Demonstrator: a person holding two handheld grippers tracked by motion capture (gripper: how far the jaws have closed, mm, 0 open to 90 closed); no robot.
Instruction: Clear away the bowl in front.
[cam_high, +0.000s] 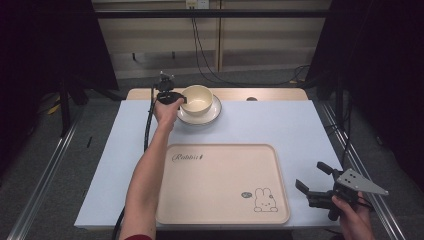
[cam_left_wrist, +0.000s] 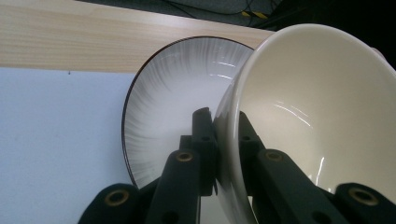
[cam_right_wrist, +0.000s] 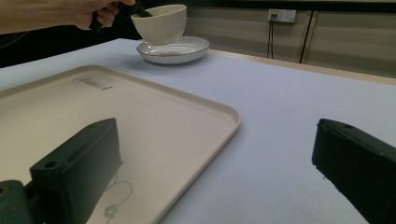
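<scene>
At the far left of the table, we are pinching the rim of the glossy cream ceramic bowl (cam_high: 197, 99) with our left gripper (cam_high: 183, 100), one jaw inside the wall and one outside, tilting it above the grey-streaked, dark-rimmed white plate (cam_high: 215, 114). Such a thin hold on glazed ceramic is, we judge, risking a slip onto that plate. At the near right, beside the beige rabbit-printed plastic tray (cam_high: 215, 210), our right gripper (cam_high: 312, 184) is hovering, jaws apart and empty.

Black claws (cam_high: 311, 187) — brass-ringed screw holes, grey three-cornered plate, black cable.
</scene>
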